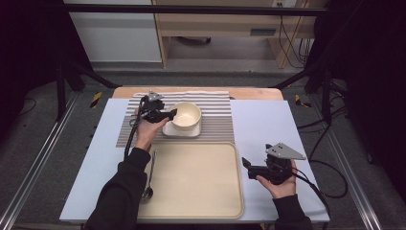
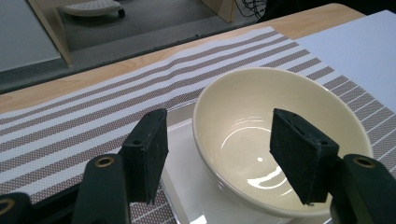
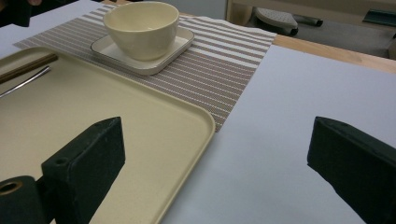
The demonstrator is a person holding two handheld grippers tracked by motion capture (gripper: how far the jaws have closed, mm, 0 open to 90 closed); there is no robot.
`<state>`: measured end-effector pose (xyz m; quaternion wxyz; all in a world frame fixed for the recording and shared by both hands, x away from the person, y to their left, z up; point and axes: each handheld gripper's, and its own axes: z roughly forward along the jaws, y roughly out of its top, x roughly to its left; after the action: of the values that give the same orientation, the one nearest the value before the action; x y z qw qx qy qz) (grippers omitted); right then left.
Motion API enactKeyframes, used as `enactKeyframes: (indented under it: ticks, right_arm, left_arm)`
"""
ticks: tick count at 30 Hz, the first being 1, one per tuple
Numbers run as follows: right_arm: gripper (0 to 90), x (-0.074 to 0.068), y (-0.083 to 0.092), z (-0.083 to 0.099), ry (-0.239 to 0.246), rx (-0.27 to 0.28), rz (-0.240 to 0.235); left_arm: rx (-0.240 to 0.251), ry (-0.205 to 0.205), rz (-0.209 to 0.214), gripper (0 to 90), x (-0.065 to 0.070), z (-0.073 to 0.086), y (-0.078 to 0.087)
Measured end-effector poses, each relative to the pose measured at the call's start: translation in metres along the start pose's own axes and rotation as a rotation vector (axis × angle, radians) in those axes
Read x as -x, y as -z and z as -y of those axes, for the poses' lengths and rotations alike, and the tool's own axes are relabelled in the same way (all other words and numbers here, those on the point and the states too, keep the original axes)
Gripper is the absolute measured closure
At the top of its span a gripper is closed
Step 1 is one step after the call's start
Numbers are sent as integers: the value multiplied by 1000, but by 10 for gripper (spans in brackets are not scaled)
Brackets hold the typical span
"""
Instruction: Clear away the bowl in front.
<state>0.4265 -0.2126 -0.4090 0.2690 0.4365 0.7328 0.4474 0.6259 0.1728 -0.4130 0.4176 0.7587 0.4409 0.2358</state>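
— Where was the bowl [image 1: 186,116]?
— Upper centre, on its square plate [image 1: 167,130]. The left gripper [image 1: 173,113] straddled its rim, unclamped, ready to lift. The right gripper [image 1: 245,162] hung open, lower right.

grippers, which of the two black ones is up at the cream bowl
The left gripper, its black jaws straddling the round cream bowl's rim on the striped placemat; the right gripper waits open beside the beige tray.

1 bowl [image 1: 186,115], 1 sq. plate [image 1: 168,129], 1 tray [image 1: 191,211], 1 spoon [image 1: 149,190], 1 striped mat [image 1: 218,120] (2 hand-held grippers)
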Motion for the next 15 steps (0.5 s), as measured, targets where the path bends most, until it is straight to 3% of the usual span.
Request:
enactKeyframes:
  ticks: [15]
  right_arm:
    - [45, 1, -1, 1, -1, -8, -1]
  left_arm:
    - [-74, 18, 2, 493, -2, 13, -31]
